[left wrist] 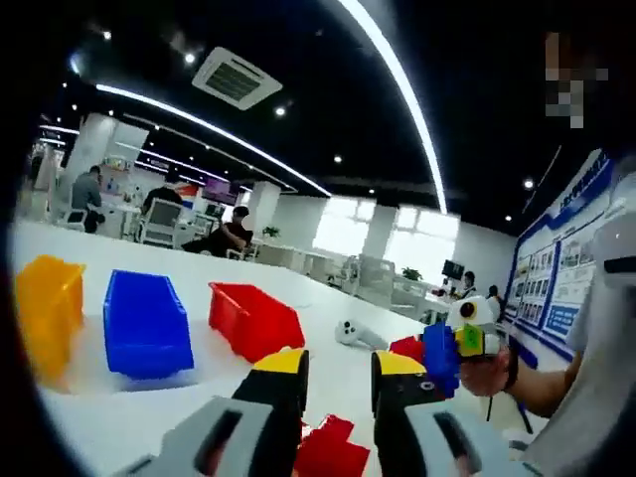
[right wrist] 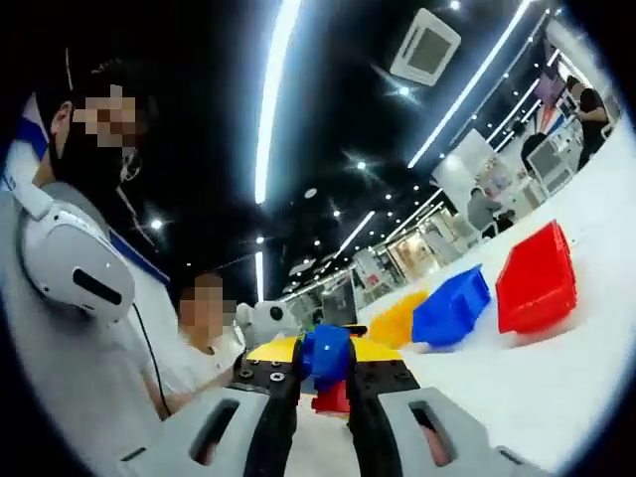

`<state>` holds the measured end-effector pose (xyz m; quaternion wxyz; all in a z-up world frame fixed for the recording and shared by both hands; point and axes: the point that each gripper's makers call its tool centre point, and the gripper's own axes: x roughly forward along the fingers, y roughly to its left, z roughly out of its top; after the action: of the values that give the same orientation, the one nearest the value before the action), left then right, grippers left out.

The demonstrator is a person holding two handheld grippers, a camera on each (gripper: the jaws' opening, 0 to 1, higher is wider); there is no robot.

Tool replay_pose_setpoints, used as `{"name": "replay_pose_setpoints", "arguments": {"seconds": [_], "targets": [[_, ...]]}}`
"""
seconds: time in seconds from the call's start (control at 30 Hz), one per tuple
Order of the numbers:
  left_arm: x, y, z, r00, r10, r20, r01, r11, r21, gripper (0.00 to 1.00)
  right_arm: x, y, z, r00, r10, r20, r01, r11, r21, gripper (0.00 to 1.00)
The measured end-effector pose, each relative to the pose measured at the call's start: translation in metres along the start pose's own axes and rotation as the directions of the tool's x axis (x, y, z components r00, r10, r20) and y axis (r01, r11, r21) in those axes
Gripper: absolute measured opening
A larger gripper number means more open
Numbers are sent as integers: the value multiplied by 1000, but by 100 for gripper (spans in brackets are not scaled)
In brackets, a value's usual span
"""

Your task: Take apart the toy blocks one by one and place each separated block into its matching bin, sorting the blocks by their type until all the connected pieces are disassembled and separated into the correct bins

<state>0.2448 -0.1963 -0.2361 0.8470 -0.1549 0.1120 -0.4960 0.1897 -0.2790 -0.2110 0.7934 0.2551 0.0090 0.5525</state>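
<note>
My right gripper (right wrist: 323, 370) is shut on a blue block (right wrist: 326, 356), and a red block (right wrist: 334, 399) hangs just under it. In the left gripper view that same gripper (left wrist: 467, 340) comes in from the right, held by a hand, with the blue block (left wrist: 440, 358) and a red block (left wrist: 406, 348) beside it. My left gripper (left wrist: 338, 383) is open, its yellow-tipped jaws apart. A cluster of red blocks (left wrist: 331, 449) shows low in the gap between them. Three bins stand on the white table: yellow (left wrist: 47, 313), blue (left wrist: 146, 323) and red (left wrist: 253, 318).
A small white object (left wrist: 356, 333) lies on the table (left wrist: 328, 298) right of the red bin. The bins also show in the right gripper view: yellow (right wrist: 396, 320), blue (right wrist: 452, 306), red (right wrist: 537, 278). Seated people and desks are far behind.
</note>
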Motion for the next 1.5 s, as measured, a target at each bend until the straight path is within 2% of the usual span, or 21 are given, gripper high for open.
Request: {"name": "replay_pose_setpoints", "arguments": {"seconds": [0.07, 0.13, 0.2, 0.27, 0.33, 0.37, 0.43, 0.47, 0.5, 0.53, 0.6, 0.67, 0.7, 0.8, 0.87, 0.93, 1.03, 1.2, 1.23, 1.37, 1.5], "targets": [[-5, -7, -3, 995, -92, -41, 88, 992, -88, 34, 0, 3, -4, 999, 23, -46, -25, 998, -52, 19], [-9, -16, -5, 983, -171, -71, 163, 981, -107, 39, 1, 10, -5, 995, 61, -80, -68, 993, -96, 19], [-14, -27, -8, 963, -250, -103, 238, 965, -112, 40, 3, 18, -6, 989, 106, -101, -118, 985, -128, 19], [-16, -42, -10, 937, -324, -129, 308, 943, -125, 39, 5, 26, -5, 982, 157, -106, -172, 974, -145, 19], [-14, -47, -7, 930, -351, -110, 334, 931, -150, 35, 8, 34, -5, 972, 203, -117, -220, 962, -162, 19], [-14, -54, -6, 920, -378, -99, 357, 916, -182, 34, 9, 37, -5, 968, 217, -123, -236, 957, -166, 19], [-15, -65, -5, 902, -424, -85, 403, 895, -190, 31, 11, 41, -7, 961, 239, -139, -261, 949, -175, 19], [-17, -72, -5, 888, -452, -83, 430, 881, -199, 31, 13, 44, -9, 956, 251, -150, -276, 945, -176, 19], [-18, -78, -6, 879, -469, -85, 446, 872, -202, 30, 14, 46, -10, 952, 263, -159, -290, 940, -182, 19], [-17, -80, -7, 876, -474, -87, 451, 870, -201, 30, 15, 49, -12, 947, 275, -166, -304, 935, -183, 19], [-15, -80, -10, 877, -470, -102, 445, 873, -201, 30, 16, 54, -14, 938, 299, -173, -330, 926, -185, 19], [-13, -76, -17, 881, -453, -136, 424, 884, -196, 30, 20, 54, -14, 936, 304, -176, -335, 923, -190, 19], [-13, -76, -18, 879, -454, -143, 423, 883, -202, 30, 21, 52, -17, 936, 294, -194, -331, 922, -200, 19], [-12, -79, -22, 875, -456, -164, 428, 886, -177, 27, 22, 51, -17, 935, 295, -196, -334, 919, -208, 19], [-12, -79, -21, 875, -457, -160, 432, 886, -170, 19, 23, 51, -17, 934, 297, -199, -337, 917, -213, 19], [-11, -79, -20, 879, -453, -151, 425, 887, -182, 19, 24, 48, -16, 937, 283, -204, -326, 919, -224, 19], [-11, -81, -21, 876, -456, -161, 424, 884, -195, 18, 24, 48, -17, 936, 254, -245, -321, 900, -294, 19], [-11, -74, -17, 886, -440, -150, 414, 893, -175, 18, 25, 46, -18, 936, 221, -273, -315, 874, -371, 18], [-11, -73, -17, 889, -432, -149, 407, 897, -173, 17, 25, 46, -17, 936, 223, -271, -316, 871, -377, 18], [-5, -51, -8, 933, -345, -97, 324, 928, -186, 17, 30, 54, -25, 928, 202, -314, -337, 816, -470, 18], [-3, -46, 1, 952, -300, -66, 286, 944, -166, 17, 27, 49, -24, 934, 191, -301, -316, 834, -452, 18]]}}
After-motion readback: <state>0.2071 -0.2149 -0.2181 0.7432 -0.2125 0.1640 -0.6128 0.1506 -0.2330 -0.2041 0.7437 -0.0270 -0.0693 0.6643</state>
